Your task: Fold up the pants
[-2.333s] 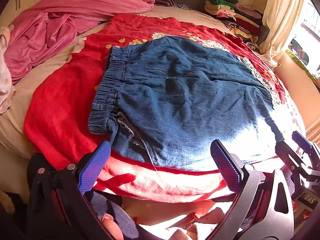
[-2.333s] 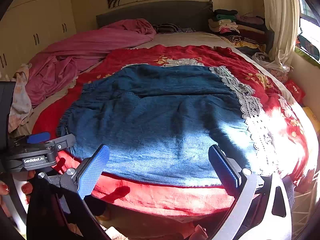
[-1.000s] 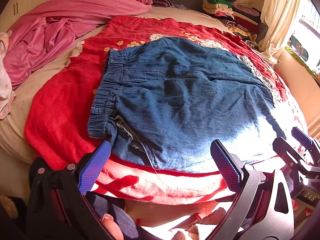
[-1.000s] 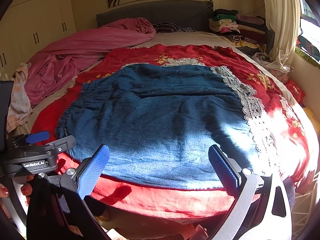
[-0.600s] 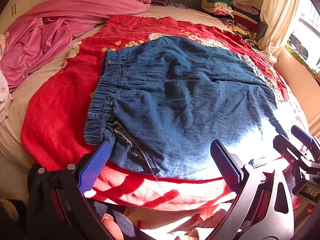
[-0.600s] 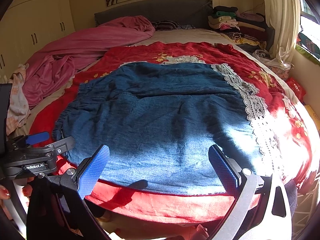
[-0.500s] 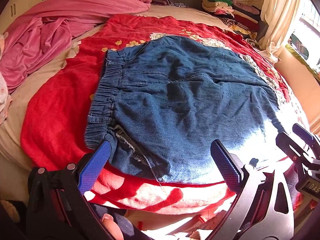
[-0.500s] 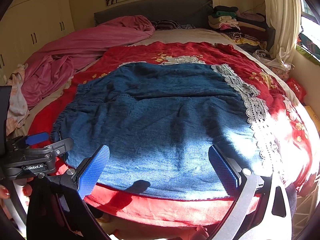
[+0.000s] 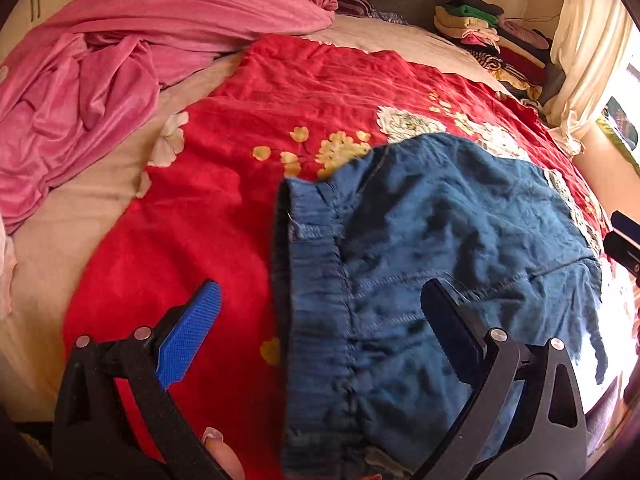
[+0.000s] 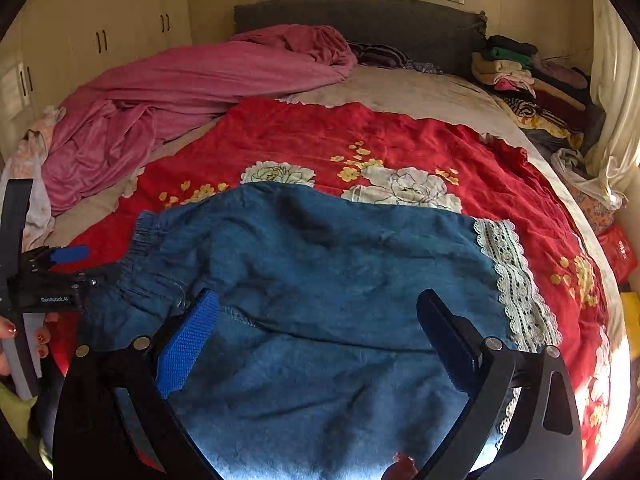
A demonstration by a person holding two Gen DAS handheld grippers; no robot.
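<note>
Red floral bedspread [image 10: 400, 136], blue denim pants [image 10: 320, 264] spread flat, left hand-held gripper [image 9: 320, 332] and right hand-held gripper [image 10: 316, 332] both released above

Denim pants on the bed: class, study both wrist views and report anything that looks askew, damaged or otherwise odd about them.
The denim pants lie spread but rumpled on the red floral bedspread. The elastic waistband is bunched, and the hem nearest the window looks frayed and ragged. Nothing is spilled. Both claws, left and right, hover open.

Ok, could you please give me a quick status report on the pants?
Both tools open, left tool, right tool. Denim pants flat on red blanket, ungripped. Nothing blocking.
</note>
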